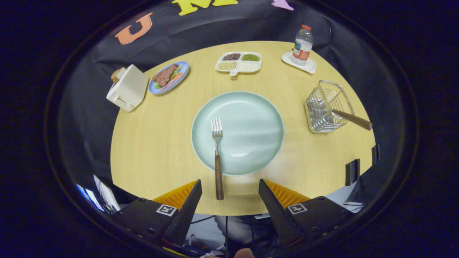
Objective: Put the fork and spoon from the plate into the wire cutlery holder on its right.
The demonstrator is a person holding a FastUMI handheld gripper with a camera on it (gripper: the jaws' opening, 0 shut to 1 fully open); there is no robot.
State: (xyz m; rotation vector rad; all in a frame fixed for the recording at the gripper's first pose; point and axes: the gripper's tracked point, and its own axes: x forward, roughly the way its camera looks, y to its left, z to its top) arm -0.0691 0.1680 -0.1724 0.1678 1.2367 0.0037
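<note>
we've got the gripper [229,186] wide open, holding nothing | wooden-handled metal fork [217,154] lies on the round pale-green plate [251,118], handle end between our fingers | wooden-handled spoon [349,118] already sits in the wire cutlery holder [324,107], right of plate

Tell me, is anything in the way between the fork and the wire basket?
Nothing visible. The open gripper has the fork handle between its fingers. From there to the wire cutlery holder lie only the plate and bare table. A wooden-handled utensil already leans in the holder.
</note>
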